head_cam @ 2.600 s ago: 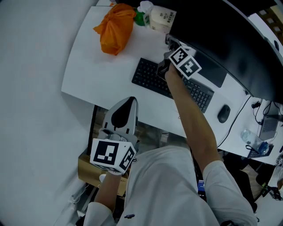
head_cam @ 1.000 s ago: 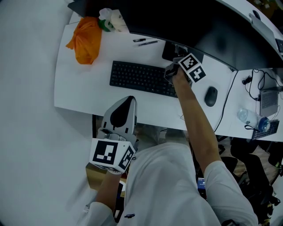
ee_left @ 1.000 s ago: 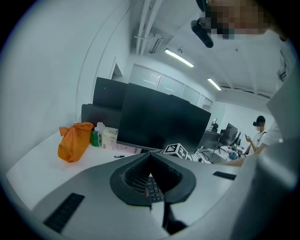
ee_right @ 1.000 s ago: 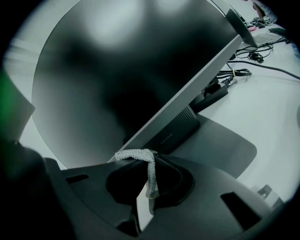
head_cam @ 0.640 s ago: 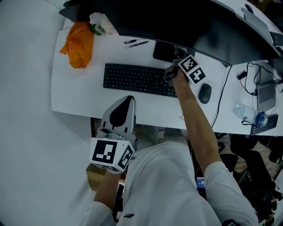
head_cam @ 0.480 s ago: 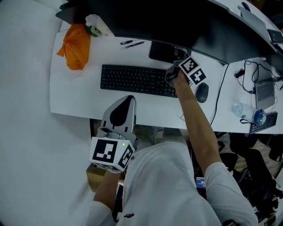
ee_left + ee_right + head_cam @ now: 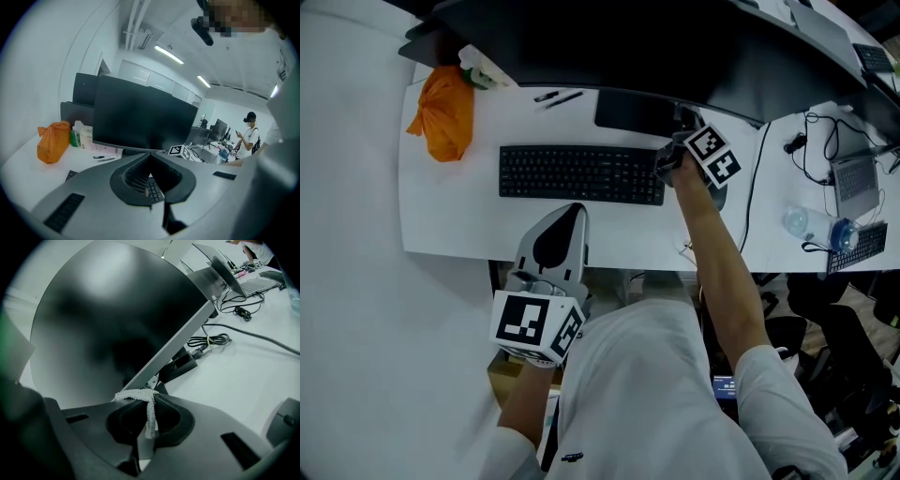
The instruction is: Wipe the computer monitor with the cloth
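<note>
An orange bag (image 7: 441, 112) sits at the far left corner of the white bench (image 7: 450, 216). Right of it lies a black keyboard (image 7: 581, 174). On the near side of the bench edge, the left tongs (image 7: 574, 212) hang clenched on nothing (their tips meet in the left gripper view). The dark monitor (image 7: 609, 47) spans the far side. At the keyboard's right end, the right tongs (image 7: 667, 161) are clamped on a white knitted cloth (image 7: 143, 399), held just beside the monitor's lower edge and stand. Whether it touches the screen I cannot tell. A water bottle (image 7: 811, 225) sits towards the right end.
</note>
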Demonstrator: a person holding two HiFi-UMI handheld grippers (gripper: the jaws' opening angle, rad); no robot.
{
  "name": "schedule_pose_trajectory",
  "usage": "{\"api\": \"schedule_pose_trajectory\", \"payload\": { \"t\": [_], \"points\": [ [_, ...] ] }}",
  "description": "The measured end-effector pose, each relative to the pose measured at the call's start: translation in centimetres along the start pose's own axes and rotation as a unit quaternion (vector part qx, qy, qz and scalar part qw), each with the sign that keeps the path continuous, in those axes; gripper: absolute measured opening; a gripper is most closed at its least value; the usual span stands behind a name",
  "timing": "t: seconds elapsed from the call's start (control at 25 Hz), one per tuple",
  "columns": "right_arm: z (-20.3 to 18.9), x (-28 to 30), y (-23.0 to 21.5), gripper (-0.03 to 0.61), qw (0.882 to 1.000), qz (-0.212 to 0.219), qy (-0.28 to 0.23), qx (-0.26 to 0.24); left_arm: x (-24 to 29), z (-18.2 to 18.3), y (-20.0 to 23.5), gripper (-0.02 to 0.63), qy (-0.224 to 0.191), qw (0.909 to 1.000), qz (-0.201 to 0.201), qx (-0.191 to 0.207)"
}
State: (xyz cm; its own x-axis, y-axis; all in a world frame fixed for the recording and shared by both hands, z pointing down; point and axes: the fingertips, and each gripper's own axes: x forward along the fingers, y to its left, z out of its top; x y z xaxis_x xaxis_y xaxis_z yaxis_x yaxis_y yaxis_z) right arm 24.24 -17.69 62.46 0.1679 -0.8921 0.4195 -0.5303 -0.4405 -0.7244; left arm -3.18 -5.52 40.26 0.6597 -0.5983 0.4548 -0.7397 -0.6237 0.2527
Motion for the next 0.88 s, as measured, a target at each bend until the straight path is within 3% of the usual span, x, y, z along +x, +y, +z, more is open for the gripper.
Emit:
{"api": "schedule_pose_trajectory", "payload": {
  "t": [0.88],
  "points": [
    [8.8, -3.6, -9.1, 0.023, 0.997, -0.044, -0.056, 0.002, 3.3, 1.2, -4.3, 0.018, 0.009, 0.9992, -0.03, 0.026]
  ]
}}
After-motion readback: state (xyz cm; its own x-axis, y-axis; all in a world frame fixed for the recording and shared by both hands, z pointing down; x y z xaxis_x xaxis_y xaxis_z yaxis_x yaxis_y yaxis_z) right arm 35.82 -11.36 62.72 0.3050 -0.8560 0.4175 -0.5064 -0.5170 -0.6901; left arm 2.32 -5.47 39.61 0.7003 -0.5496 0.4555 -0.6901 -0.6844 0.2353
